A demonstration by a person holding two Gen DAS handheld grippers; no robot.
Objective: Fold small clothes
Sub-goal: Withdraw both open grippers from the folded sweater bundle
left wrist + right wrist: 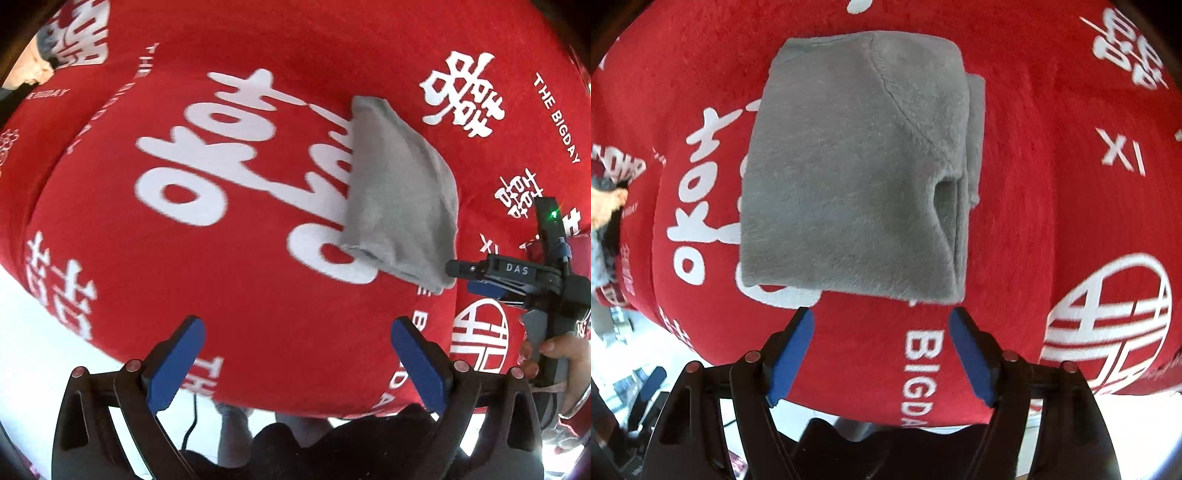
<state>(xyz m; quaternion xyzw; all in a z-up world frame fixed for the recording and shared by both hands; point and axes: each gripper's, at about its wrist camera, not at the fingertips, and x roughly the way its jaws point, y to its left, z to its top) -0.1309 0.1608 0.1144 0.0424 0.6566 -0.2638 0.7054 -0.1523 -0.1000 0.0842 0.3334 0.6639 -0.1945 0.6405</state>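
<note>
A small grey fleece garment (399, 192) lies folded into a compact rectangle (849, 177) on the red tablecloth (258, 288). My left gripper (298, 323) hangs open above bare cloth, to the left of the garment's near edge, with nothing between its blue pads (177, 365). My right gripper (882, 314) is open too, its fingertips just short of the garment's near edge, with only cloth showing between them. The left wrist view shows the right gripper (465, 277) at the garment's near right corner, held by a hand (565, 347).
The red cloth (1052, 184) carries large white characters and lettering. The table's near edge runs just below both grippers, with pale floor beyond. Other fabric lies at the far left edge (40, 62), and orange and dark items (605, 206) sit at the left.
</note>
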